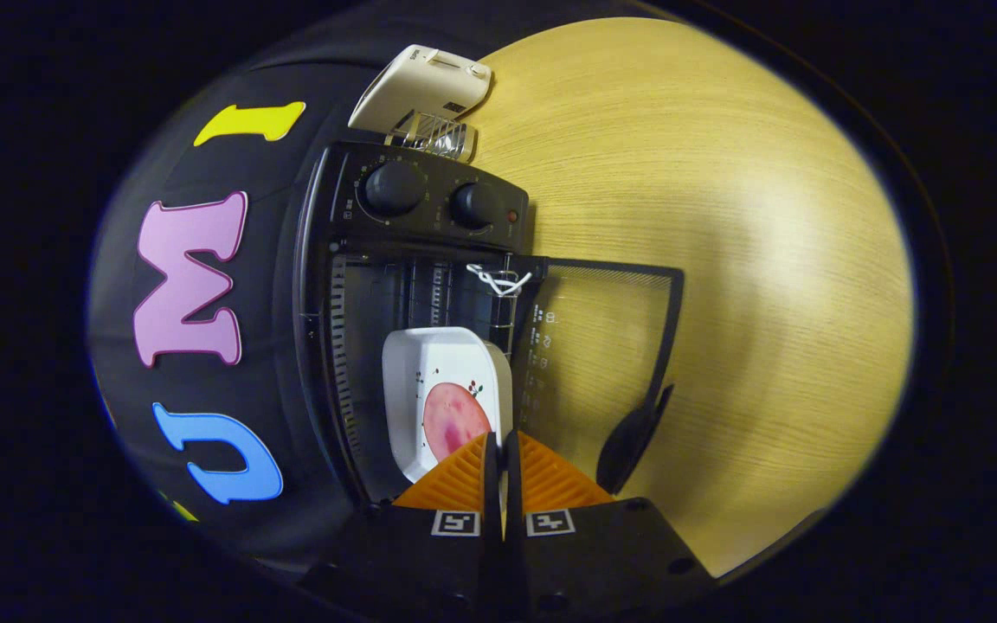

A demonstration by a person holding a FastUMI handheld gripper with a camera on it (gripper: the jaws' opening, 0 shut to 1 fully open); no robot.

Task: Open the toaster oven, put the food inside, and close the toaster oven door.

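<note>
Gripper view, rolled sideways. One gripper (500, 446): two orange ribbed fingers (457, 480), pressed nearly together, thin slit between them, clamped on the near rim of the dish. Two square black-and-white marker tags sit on the black finger bases, one each.

One toaster oven (429, 208), black, door open. One glass door (607, 346) swung flat out over the table, one black handle (633, 437) at its far edge, beside the fingers. Two round black knobs (393, 188) on the control panel, one small red lamp (512, 215) next to the second knob. Small white markings ring the knobs, too small to read. A column of white icons is printed on the door glass, unreadable.

One white dish (429, 372), rectangular with rounded corners, just ahead of the fingers, mostly inside the oven cavity. One round pink slice of food (455, 420) lies in it, touching the fingertips' edge. Small dark and red specks decorate the dish floor.

One white wire loop (498, 279) hangs at the cavity's edge by the door hinge side.

One white appliance (423, 86) with a chrome wire part stands beyond the oven, small dark label on it, unreadable.

One wooden table (723, 216), light grain.
</note>
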